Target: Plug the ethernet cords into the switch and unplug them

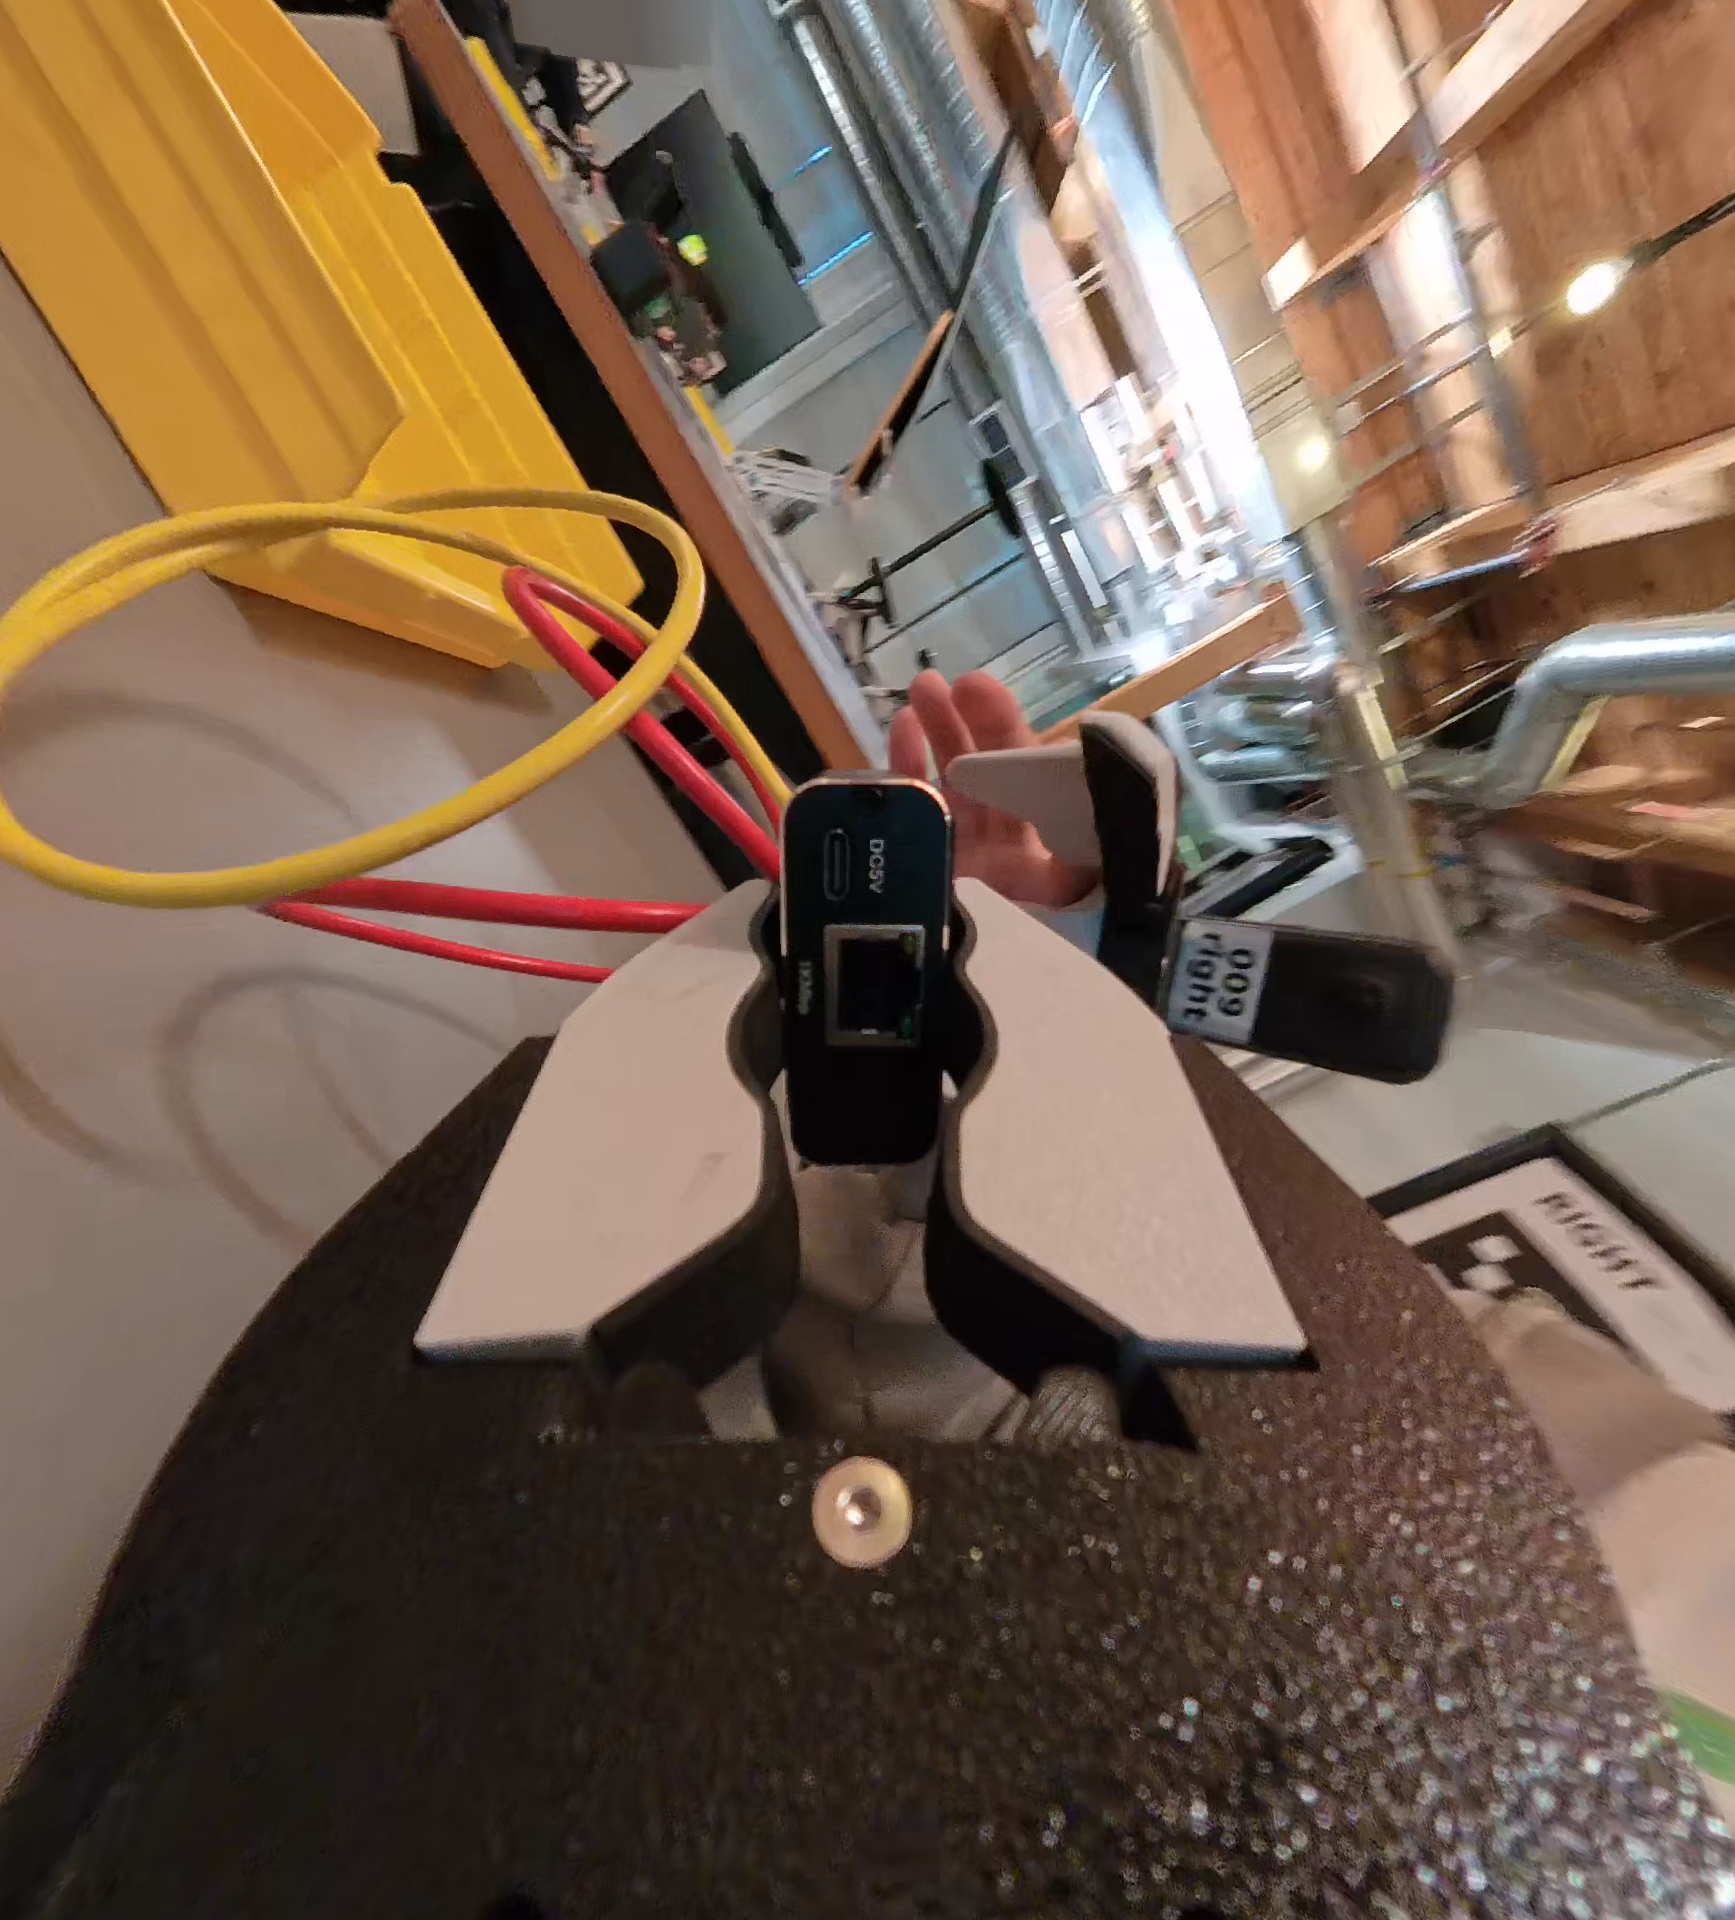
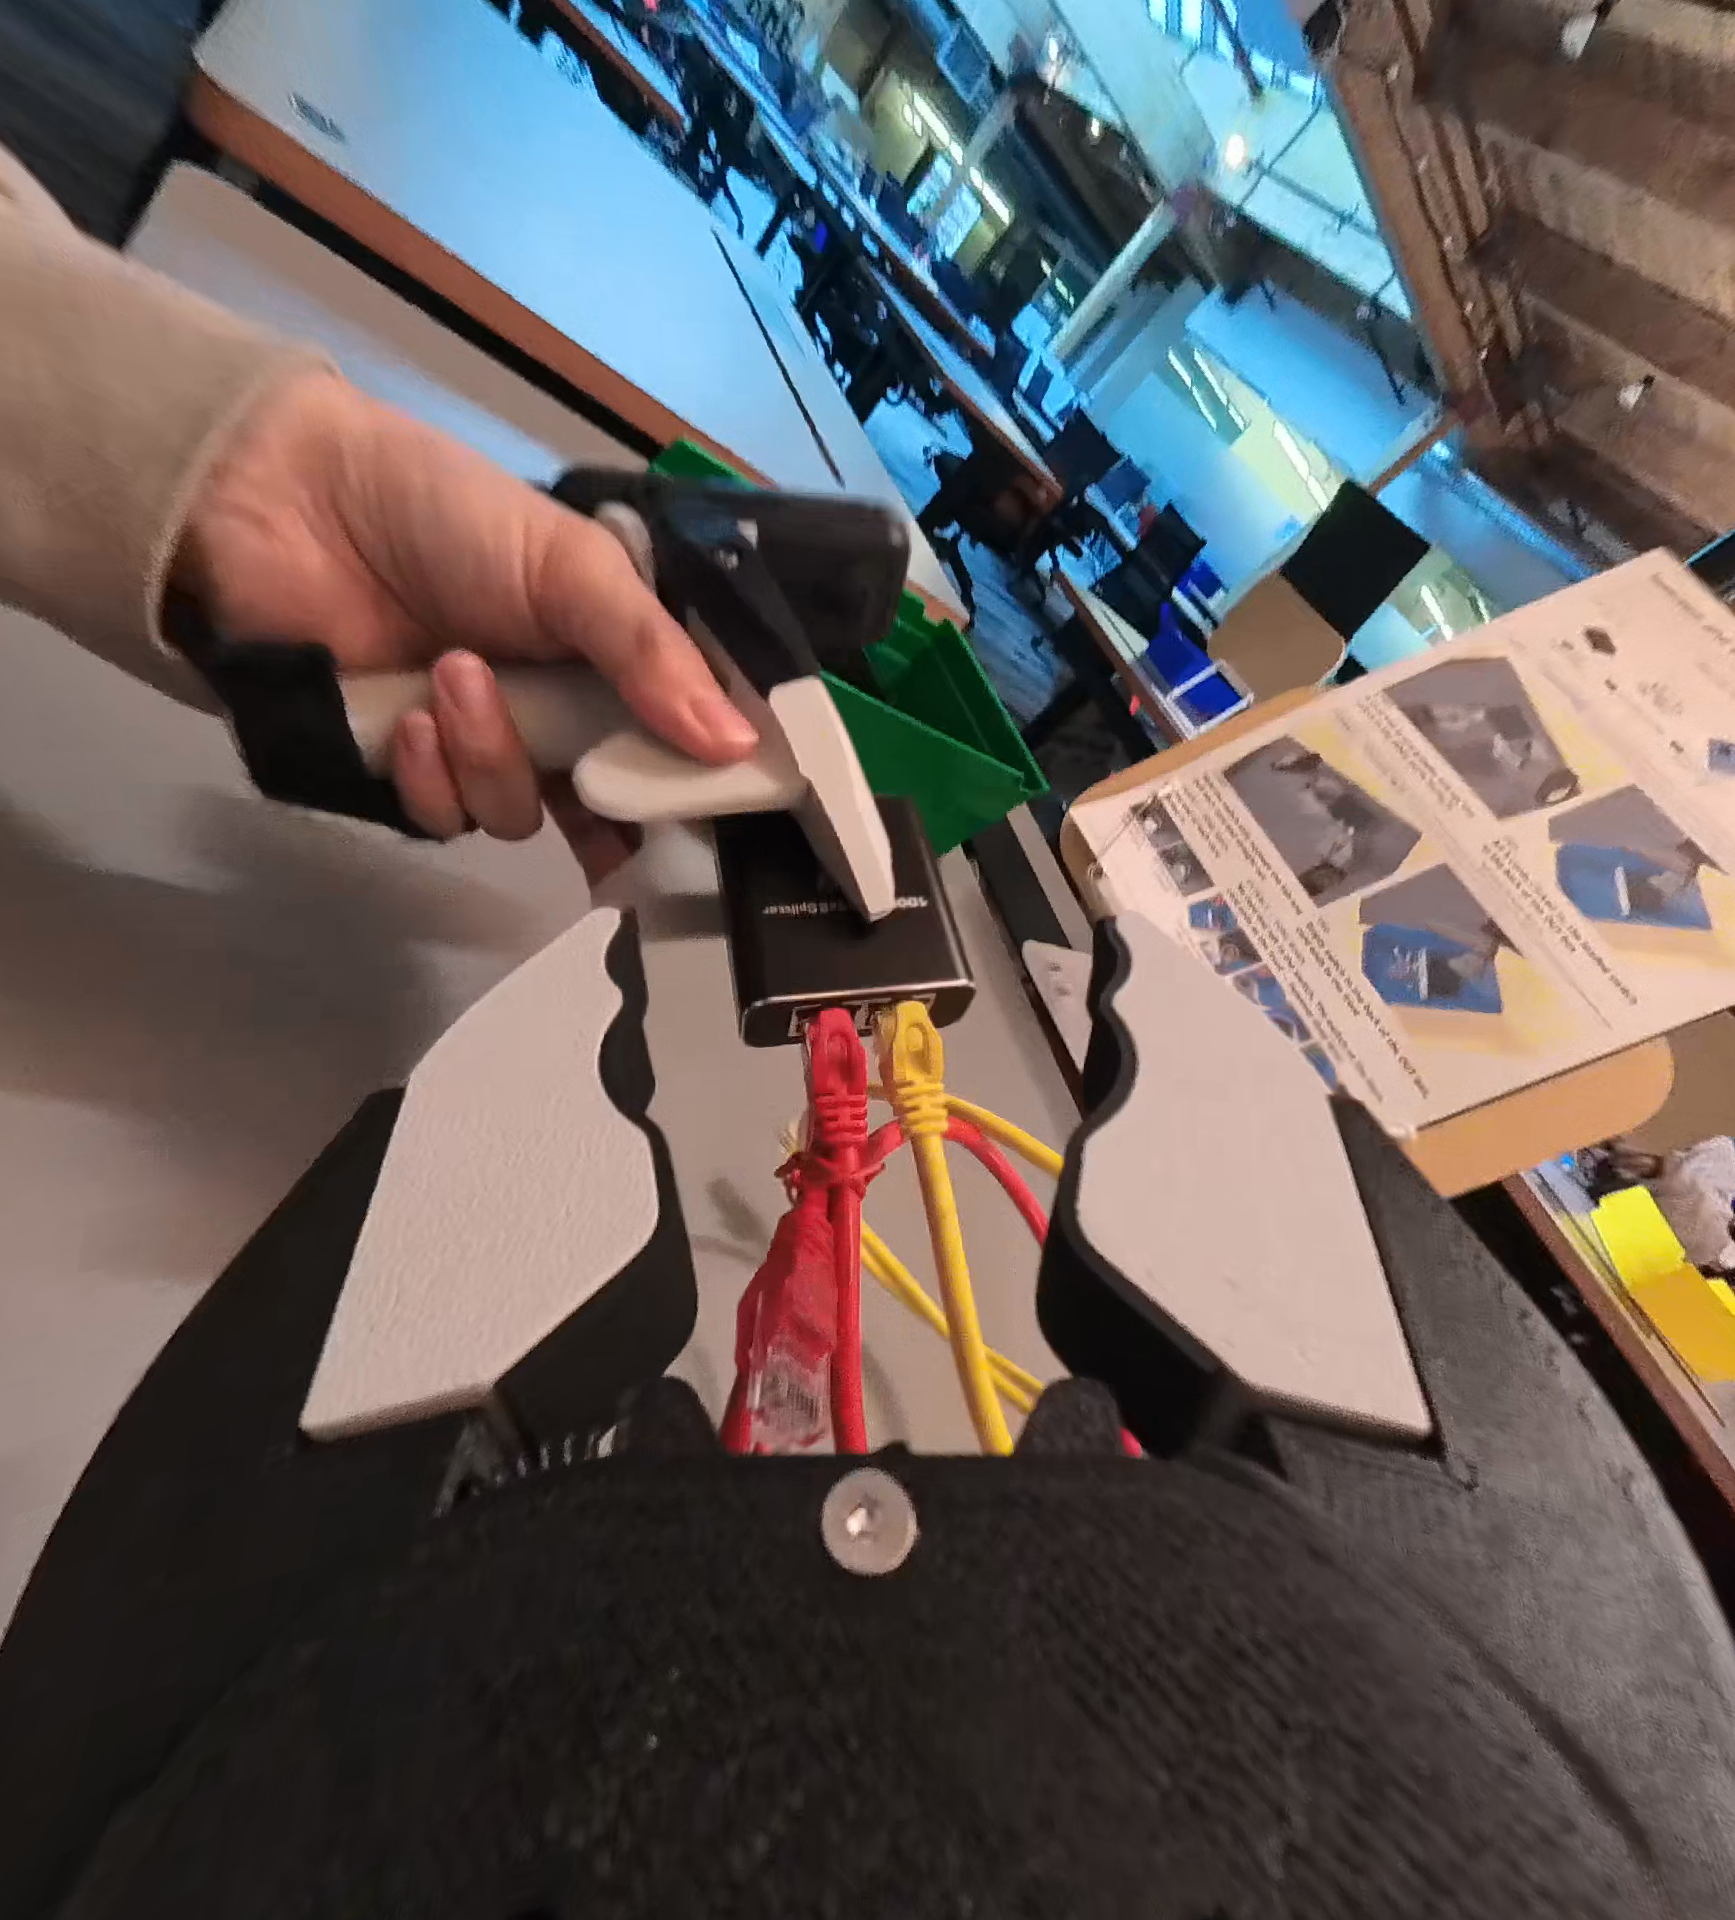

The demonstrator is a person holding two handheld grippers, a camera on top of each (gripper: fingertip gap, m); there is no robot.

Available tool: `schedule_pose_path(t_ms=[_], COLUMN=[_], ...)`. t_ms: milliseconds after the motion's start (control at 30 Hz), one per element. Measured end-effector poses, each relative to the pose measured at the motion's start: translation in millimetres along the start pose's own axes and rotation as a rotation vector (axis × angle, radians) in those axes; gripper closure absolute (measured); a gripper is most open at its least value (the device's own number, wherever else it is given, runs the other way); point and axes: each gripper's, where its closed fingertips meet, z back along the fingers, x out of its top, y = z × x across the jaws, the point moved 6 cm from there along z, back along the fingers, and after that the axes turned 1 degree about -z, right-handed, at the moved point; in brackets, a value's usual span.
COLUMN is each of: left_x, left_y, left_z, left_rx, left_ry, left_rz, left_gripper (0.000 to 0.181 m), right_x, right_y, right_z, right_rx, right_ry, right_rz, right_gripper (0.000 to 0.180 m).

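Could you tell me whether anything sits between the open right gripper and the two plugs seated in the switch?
Nothing visible blocks it. The right gripper has its jaws open, and the red plug and yellow plug lie straight ahead in the switch. Only their own cords trail back between the jaws.

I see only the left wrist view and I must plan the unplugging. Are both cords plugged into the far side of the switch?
Observer: Yes. The red cord and the yellow cord sit in side-by-side ports of the switch.
Operator: Does the right gripper hold one?
Observer: No. The right gripper is open, and both cords pass between its fingers.
Operator: Is any plug loose?
Observer: Yes. A loose red plug shows beside the red cord.
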Motion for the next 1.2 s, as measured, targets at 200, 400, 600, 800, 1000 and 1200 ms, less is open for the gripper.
schedule_pose_path(t_ms=[200, 400, 600, 800, 1000, 1200], left_x=[-6.8, -10.3, -19.5, -26.4, -25.5, -29.8], left_y=[-14.9, -32.1, -20.8, -21.1, -15.4, -10.4], left_z=[-9.4, -11.8, -12.2, -15.3, -12.0, -15.5], left_rx=[0.073, -0.098, -0.143, -0.129, -0.066, -0.044], left_ry=[0.03, 0.052, 0.083, 0.148, 0.244, 0.333], left_rz=[-0.118, -0.012, 0.086, 0.079, 0.013, -0.026], left_gripper=[0.156, 0.155, 0.156, 0.156, 0.155, 0.155], right_x=[8.6, -21.8, -14.7, -18.5, -26.8, -37.8], right_y=[1.8, 4.7, 5.7, 7.1, 9.9, 15.7], right_z=[-14.1, -16.9, -9.1, -6.6, -10.3, -8.4], right_rx=[-0.084, 0.022, 0.058, 0.128, 0.182, 0.286], right_ry=[0.016, 0.035, -0.062, -0.117, -0.129, -0.072], right_rz=[0.045, -0.055, -0.033, -0.108, -0.187, -0.258], right_gripper=[0.104, 0.108, 0.116, 0.115, 0.116, 0.11])
